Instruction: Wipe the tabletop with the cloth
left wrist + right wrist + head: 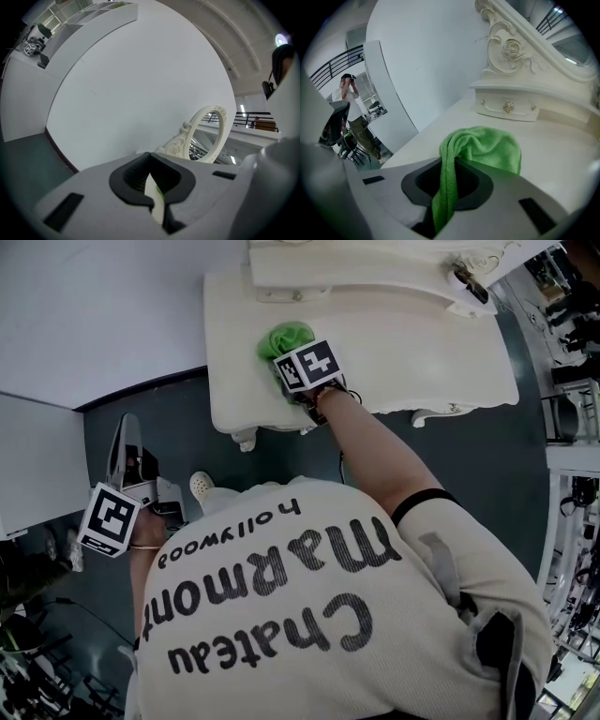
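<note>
A green cloth (286, 337) lies bunched near the front left corner of the cream dressing table (403, 343). My right gripper (292, 373) sits just behind the cloth and is shut on it. In the right gripper view a fold of the cloth (483, 147) runs down between the jaws of the right gripper (444, 208), and the rest rests on the tabletop (562, 154). My left gripper (127, 432) hangs low to the left of the table, over the floor. In its own view the left gripper (154, 199) is shut with nothing in it.
An ornate mirror back with a small drawer box (506, 106) rises at the table's far side. The oval mirror (208, 131) shows past the left gripper. A white curved wall (94, 306) stands at the left. Shelving (572, 409) lines the right. A person (349, 101) stands in the distance.
</note>
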Motion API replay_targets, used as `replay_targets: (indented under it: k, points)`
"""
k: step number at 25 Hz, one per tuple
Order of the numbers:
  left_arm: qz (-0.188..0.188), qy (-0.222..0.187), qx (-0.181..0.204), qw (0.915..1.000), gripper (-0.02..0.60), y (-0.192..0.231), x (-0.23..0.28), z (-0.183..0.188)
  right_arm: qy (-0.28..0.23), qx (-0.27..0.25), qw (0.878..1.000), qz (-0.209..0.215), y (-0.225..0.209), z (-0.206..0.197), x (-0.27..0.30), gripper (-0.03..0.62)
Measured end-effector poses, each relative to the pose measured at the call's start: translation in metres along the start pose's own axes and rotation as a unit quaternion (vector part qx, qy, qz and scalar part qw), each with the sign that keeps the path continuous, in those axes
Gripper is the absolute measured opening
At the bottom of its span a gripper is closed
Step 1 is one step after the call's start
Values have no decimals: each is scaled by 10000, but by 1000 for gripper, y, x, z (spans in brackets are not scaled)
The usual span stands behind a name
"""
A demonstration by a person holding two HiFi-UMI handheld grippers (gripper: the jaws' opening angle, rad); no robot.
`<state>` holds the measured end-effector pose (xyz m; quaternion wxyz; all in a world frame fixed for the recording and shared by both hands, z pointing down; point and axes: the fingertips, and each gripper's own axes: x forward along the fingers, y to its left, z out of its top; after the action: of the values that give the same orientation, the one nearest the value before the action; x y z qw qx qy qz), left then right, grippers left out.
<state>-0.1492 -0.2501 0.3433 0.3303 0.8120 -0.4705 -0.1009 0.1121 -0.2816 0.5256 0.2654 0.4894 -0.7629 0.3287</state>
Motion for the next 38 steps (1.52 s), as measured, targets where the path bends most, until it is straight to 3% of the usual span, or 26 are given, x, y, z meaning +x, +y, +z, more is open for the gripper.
replay_targets:
  k: [8, 15, 20, 24, 28, 32, 35, 38]
  points:
    - [-131, 27, 2, 9999, 8, -9, 2, -1, -79, 208, 9996, -187, -15, -8, -18, 61]
    - [-115, 50, -84, 9999, 8, -3, 1, -7, -26, 341, 9994, -83, -20, -9, -16, 61]
    - [-48, -47, -72, 10000, 8, 6, -9, -2, -84, 223, 9994, -232, -22, -14, -14, 61]
    - [86, -114, -72, 9999, 8, 15, -22, 5, -445, 171, 9989, -2, 1, 2, -20, 63]
    - [258, -105, -212, 9994, 8, 24, -16, -8, -629, -509, 9927, 896, 54, 17, -5, 63]
    - [379, -111, -277, 9988, 8, 35, -17, -13, -309, -1436, 9726, 1801, 113, 0, 15, 63]
    - [447, -136, -345, 9983, 8, 44, -22, -11, 122, -1979, 9638, 1782, 132, -17, 32, 63]
    - [454, -123, -356, 9983, 8, 51, -34, -6, 229, -2117, 9652, 1518, 141, -22, 40, 63]
